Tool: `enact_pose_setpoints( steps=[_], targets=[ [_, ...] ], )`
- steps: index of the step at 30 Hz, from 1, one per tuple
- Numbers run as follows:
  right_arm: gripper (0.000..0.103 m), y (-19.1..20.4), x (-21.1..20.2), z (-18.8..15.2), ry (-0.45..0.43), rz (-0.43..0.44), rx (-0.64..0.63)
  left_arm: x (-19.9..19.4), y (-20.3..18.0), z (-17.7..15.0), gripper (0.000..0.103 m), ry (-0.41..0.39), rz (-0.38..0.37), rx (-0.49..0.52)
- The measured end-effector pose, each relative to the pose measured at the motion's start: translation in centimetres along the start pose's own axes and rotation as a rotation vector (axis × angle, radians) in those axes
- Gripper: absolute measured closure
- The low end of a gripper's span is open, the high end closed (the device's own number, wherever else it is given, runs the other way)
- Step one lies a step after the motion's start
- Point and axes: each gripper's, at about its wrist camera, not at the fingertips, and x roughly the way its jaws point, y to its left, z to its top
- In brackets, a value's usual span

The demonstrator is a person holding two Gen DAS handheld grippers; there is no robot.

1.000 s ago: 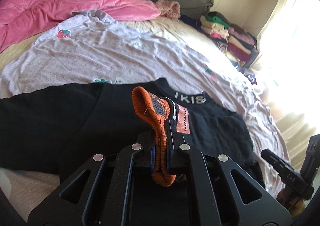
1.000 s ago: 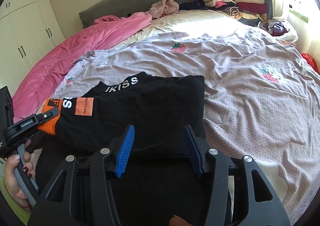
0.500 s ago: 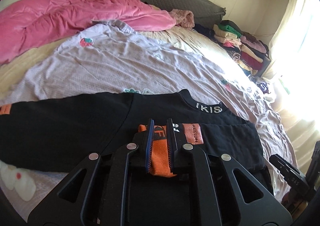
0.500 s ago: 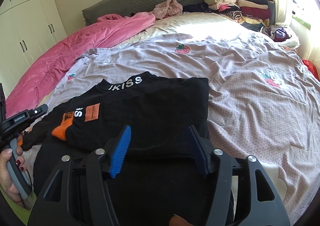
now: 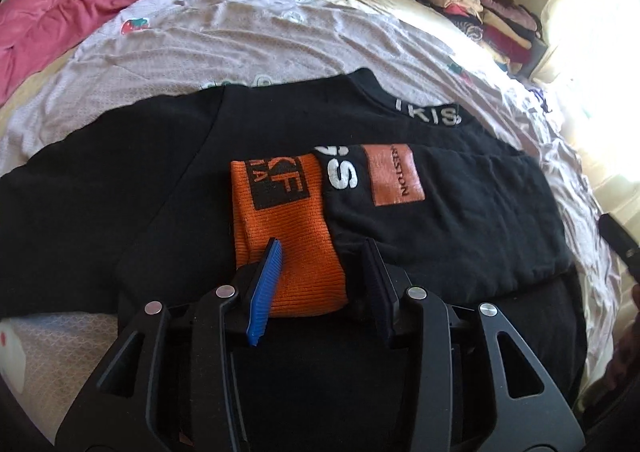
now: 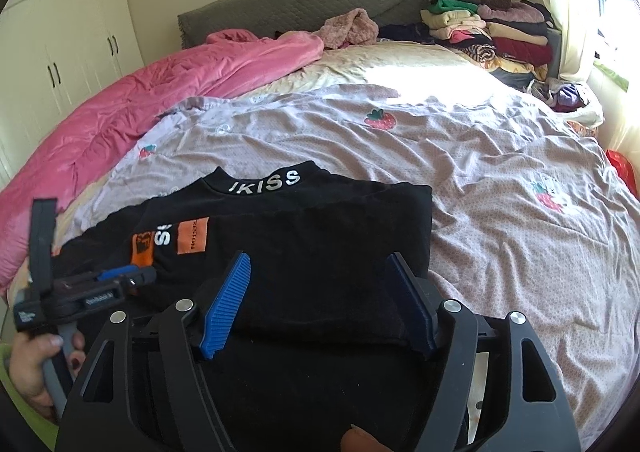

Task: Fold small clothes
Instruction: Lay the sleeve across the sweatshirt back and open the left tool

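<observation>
A black sweatshirt (image 5: 460,219) (image 6: 320,219) with "IKISS" on its collar lies on the bed. One sleeve is folded across its body. The sleeve's orange cuff (image 5: 280,228) (image 6: 142,250) rests flat on the black cloth. My left gripper (image 5: 322,242) (image 6: 136,276) hangs low over the cuff with its jaws opening. The cuff's near end lies between the pads, which do not press on it. My right gripper (image 6: 318,255) hovers over the sweatshirt's near folded edge, jaws opening wide, nothing pinched. A hand (image 6: 36,368) holds the left gripper's handle.
A lilac sheet with strawberries (image 6: 500,179) covers the bed. A pink quilt (image 6: 160,91) lies along its left side. Stacked folded clothes (image 6: 492,31) sit at the far right by the grey headboard (image 6: 300,3). White wardrobes (image 6: 60,31) stand at left.
The left gripper has brought the raised orange cuff down onto the sweatshirt and let it go, and the cuff now lies flat. The right gripper's jaws have spread wider.
</observation>
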Motion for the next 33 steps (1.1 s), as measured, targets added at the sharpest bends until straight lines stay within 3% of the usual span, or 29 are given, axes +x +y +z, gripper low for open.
enact_pose_setpoints(
  steps=[7,10,12,22,24,33],
  targets=[
    [0.034,1.3,3.7,-0.4,0.089,-0.012,-0.066,-0.2,0.5,0.1,0.069,-0.002,-0.013,-0.014],
    [0.034,0.0,6.5,-1.5,0.183,-0.096,-0.046,-0.2,0.4,-0.1,0.069,-0.002,-0.015,-0.015],
    [0.033,-1.6,7.9,-2.5,0.235,-0.083,0.024,-0.2,0.5,0.0,0.069,-0.004,-0.017,-0.015],
    [0.032,-2.5,5.0,-2.5,0.179,-0.01,0.124,-1.4,0.1,0.0,0.059,-0.032,-0.029,-0.017],
    [0.025,-2.3,4.3,-2.5,0.172,-0.003,0.123,-1.8,-0.1,-0.1,0.055,-0.037,-0.034,-0.011],
    [0.024,-0.7,2.1,-2.3,0.141,0.025,0.105,-3.7,-0.1,-0.4,0.028,-0.07,-0.026,-0.002]
  ],
)
